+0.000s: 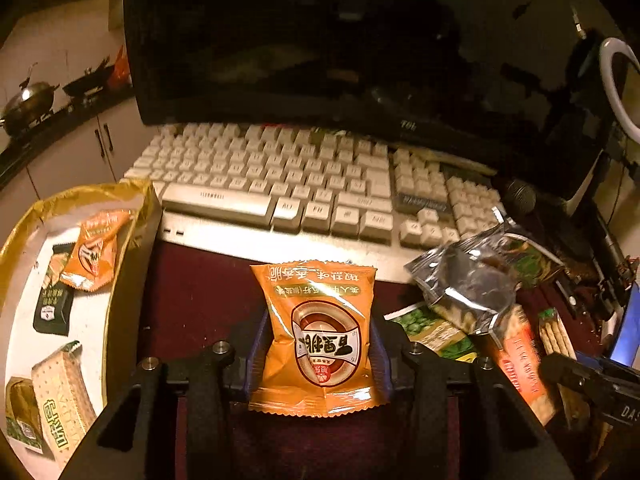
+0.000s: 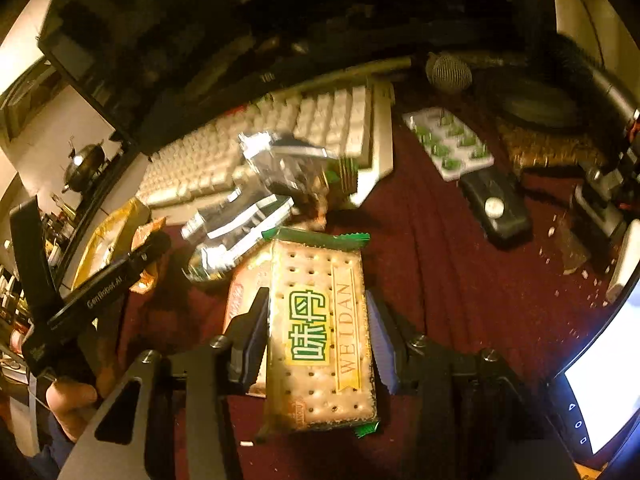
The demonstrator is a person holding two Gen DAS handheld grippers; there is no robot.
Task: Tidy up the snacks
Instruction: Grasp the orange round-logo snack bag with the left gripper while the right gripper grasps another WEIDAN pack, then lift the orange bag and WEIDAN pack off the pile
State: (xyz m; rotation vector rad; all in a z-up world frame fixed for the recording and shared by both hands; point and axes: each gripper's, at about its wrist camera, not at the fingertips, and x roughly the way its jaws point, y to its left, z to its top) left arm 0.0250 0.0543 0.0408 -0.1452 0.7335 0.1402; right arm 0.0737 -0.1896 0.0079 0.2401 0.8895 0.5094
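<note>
Left gripper (image 1: 320, 344) jaws pinch the orange pack (image 1: 320, 340), right gripper (image 2: 316, 340) jaws pinch the cracker pack (image 2: 320, 340); slick film may slip, or squeezing may crack the biscuits.

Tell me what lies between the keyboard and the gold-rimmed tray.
Nothing: in the left wrist view the gold-rimmed tray corner sits right against the keyboard edge.

The right gripper (image 2: 318, 336) has a cracker pack (image 2: 322, 336) between its two fingers, and they press on both sides. The pack has green ends. Under it lies a red cloth (image 2: 452, 280). A shiny silver bag (image 2: 256, 200) sits just past the pack, near a white keyboard (image 2: 280, 136). The left gripper (image 2: 120, 268) shows at the left edge
</note>
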